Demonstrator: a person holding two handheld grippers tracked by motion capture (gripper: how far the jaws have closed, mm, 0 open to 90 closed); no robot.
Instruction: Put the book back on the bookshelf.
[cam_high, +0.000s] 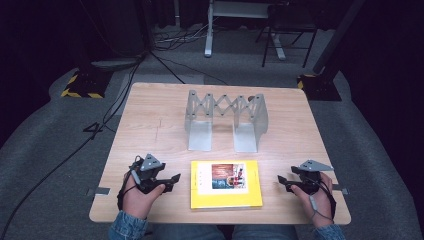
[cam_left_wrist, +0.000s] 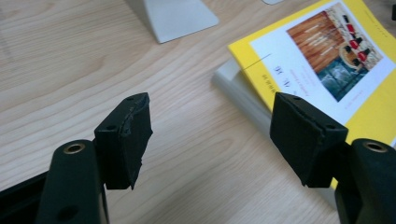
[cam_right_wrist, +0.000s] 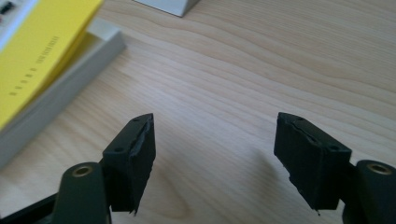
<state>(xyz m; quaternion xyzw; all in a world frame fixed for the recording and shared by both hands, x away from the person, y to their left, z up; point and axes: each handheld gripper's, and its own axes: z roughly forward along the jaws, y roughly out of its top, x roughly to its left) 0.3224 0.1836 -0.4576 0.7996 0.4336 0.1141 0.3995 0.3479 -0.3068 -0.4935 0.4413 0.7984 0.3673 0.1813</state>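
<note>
I am holding my left gripper (cam_left_wrist: 210, 135) with its jaws standing wide apart and nothing between them, low over the table (cam_left_wrist: 70, 60); one jaw is overlapping the near edge of the yellow book (cam_left_wrist: 322, 60), which is lying just ahead, so that a short push could bring that edge into the gap. I am keeping my right gripper (cam_right_wrist: 215, 149) likewise spread and empty over bare wood, with the book (cam_right_wrist: 42, 46) lying ahead and off to one side of the jaws. Both grippers are flanking the book (cam_high: 226, 183), probably to lift it from two sides. Beyond the book, the metal folding book rack (cam_high: 226, 120) is standing upright, probably the book's destination.
</note>
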